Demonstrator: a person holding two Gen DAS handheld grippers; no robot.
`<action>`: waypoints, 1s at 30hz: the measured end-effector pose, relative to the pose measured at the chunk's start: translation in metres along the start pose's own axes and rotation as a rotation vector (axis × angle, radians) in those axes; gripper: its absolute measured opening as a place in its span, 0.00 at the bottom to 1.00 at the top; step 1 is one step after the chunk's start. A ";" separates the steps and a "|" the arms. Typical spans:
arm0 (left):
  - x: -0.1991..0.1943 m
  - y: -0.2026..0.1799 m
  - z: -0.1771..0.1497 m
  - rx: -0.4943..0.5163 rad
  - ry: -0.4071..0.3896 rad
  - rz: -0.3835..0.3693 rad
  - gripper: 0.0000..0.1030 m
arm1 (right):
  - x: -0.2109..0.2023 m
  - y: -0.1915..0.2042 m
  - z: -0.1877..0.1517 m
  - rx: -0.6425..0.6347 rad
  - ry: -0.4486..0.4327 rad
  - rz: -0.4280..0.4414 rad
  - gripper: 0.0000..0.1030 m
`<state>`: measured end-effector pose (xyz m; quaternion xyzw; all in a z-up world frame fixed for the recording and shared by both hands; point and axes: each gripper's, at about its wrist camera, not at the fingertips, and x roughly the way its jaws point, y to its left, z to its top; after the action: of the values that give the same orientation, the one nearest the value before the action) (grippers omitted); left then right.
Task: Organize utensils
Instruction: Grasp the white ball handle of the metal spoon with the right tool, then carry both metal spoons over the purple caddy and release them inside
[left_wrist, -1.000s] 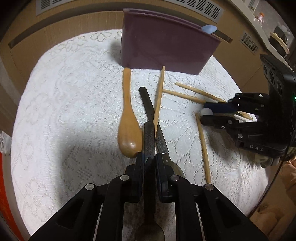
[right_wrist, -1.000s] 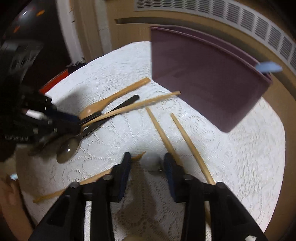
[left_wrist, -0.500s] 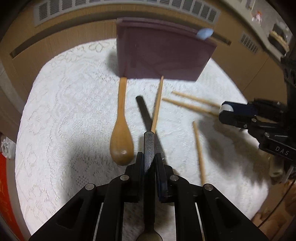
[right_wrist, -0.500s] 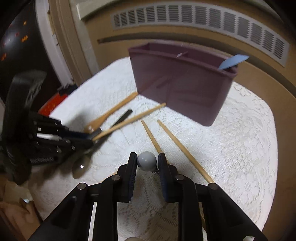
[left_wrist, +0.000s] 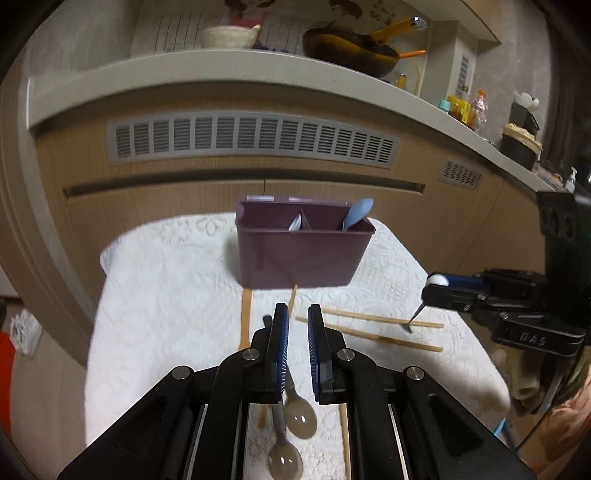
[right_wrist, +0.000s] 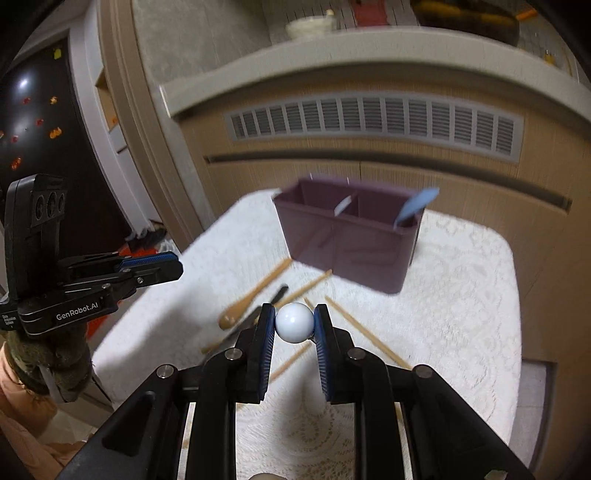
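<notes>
Left tongs (left_wrist: 294, 325) clenched on a spoon (left_wrist: 301, 417) and right tongs (right_wrist: 294, 325) on a white ball-topped utensil (right_wrist: 294, 322) hang above the surface (left_wrist: 166, 295); each load should drop upright into the bin (left_wrist: 301, 254).

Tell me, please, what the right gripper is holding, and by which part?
A slim utensil with a white ball end, clamped by that ball between the right gripper's jaws.
</notes>
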<state>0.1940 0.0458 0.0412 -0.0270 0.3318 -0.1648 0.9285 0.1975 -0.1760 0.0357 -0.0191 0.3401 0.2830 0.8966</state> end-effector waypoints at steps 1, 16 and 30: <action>0.004 0.001 0.000 0.012 0.029 0.001 0.12 | -0.003 0.002 0.003 -0.007 -0.008 -0.009 0.19; 0.118 0.014 -0.052 0.025 0.451 0.034 0.30 | 0.022 -0.009 -0.012 0.000 0.062 -0.021 0.19; 0.084 -0.001 -0.041 0.004 0.241 0.017 0.12 | 0.012 -0.005 -0.019 0.020 0.057 -0.007 0.19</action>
<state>0.2289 0.0201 -0.0412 -0.0023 0.4410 -0.1598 0.8831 0.1958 -0.1785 0.0125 -0.0196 0.3682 0.2759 0.8877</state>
